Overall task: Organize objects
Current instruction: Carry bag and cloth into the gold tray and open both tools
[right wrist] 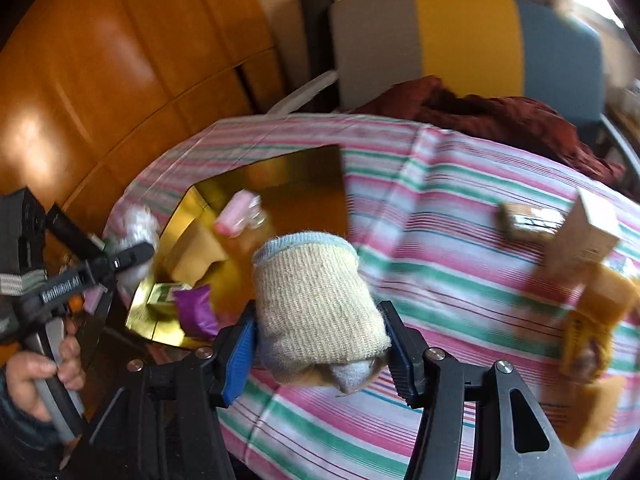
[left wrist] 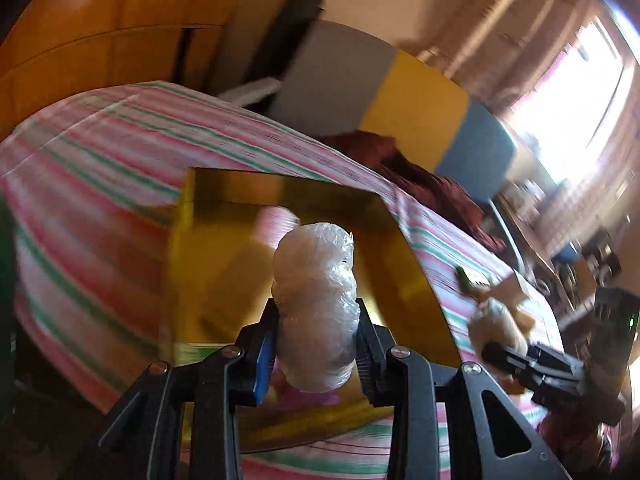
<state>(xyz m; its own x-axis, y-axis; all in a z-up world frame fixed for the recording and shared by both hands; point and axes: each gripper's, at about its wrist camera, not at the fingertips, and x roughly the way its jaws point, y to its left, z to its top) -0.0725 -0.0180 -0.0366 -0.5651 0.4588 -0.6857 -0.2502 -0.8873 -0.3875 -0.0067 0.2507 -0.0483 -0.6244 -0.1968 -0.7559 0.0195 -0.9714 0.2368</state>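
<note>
A: Start at the left. What does the left gripper (left wrist: 318, 334) have?

B: Its 2 jaws are clamped on a crinkled clear plastic bundle (left wrist: 314, 304), which stands up between the pads. It hangs over the gold box (left wrist: 352, 200) on the striped cloth (left wrist: 120, 152). In the right wrist view the same gripper (right wrist: 132, 254) shows at the box's left edge, with a hand (right wrist: 40, 376) on its handle.

A: What is already in the box?

B: A pink bottle-like thing (right wrist: 236, 212), a tan carton (right wrist: 196, 252), a small green packet (right wrist: 164, 294) and something purple (right wrist: 196, 312). Blur stops me naming them closer.

A: And the right gripper (right wrist: 320, 348)?

B: Closed on a rolled beige knit piece with a pale blue rim (right wrist: 316, 300), probably a sock. It is held above the cloth just right of the box, not over it.

A: Further right?

B: A small brown box (right wrist: 528, 220) and an upright cardboard carton (right wrist: 588, 232) sit on the cloth, with an orange packet (right wrist: 600, 320) at the edge. They look unsorted.

A: So which step?

B: I judge it the carry-and-drop step, 2 loads at once. Next, the left should lower into a free spot and open; the right must first shift left over the box, keeping clear of the other gripper.
</note>
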